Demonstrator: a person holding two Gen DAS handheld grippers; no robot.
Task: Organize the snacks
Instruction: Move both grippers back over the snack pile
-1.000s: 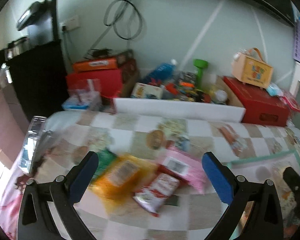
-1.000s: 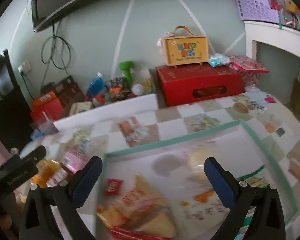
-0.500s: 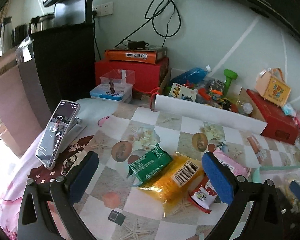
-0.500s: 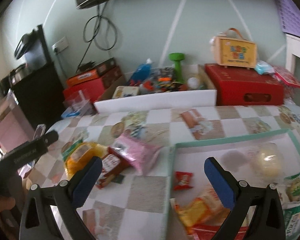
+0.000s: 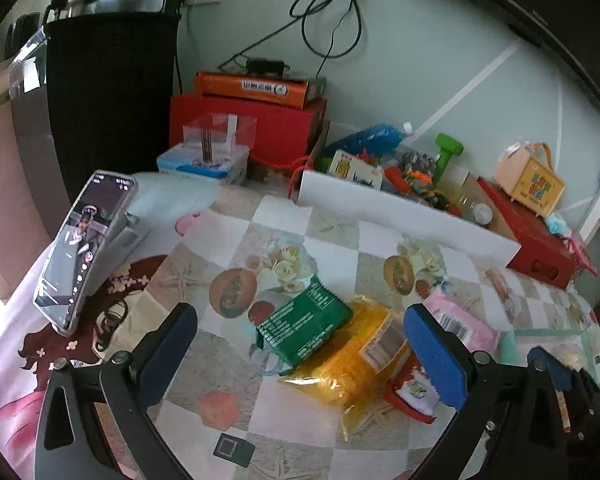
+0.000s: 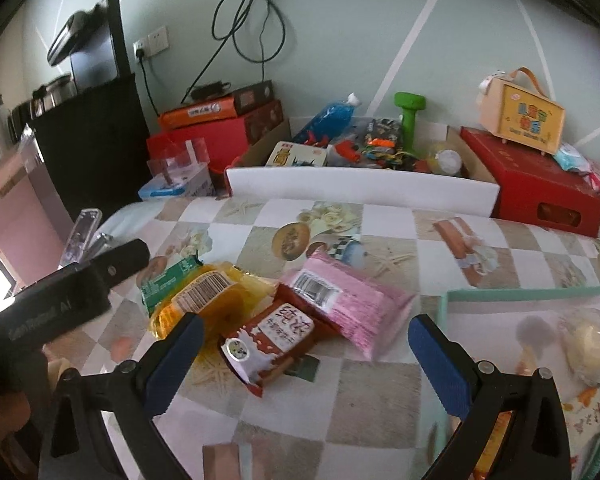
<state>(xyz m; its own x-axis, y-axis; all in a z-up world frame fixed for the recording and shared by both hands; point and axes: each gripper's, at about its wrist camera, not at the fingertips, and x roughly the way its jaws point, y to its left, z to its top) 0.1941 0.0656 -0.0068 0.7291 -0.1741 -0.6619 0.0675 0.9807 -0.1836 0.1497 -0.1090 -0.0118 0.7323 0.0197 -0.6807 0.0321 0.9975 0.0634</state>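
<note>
1. The red-brown snack packet (image 5: 414, 394) lies mostly hidden behind a blue pad of the left gripper (image 5: 300, 354).
2. The green-rimmed tray (image 6: 520, 293) runs off the frame's right edge.
3. Its contents are blurred, unreadable.
4. The green packet (image 6: 168, 280) is partly covered by the yellow bag (image 6: 208, 300).

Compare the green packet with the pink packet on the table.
The green packet leans on the yellow bag; the pink packet lies past it, nearer the tray. The pink packet shows a white barcode label; the green shows white print. Both are sealed and outside the tray.
</note>
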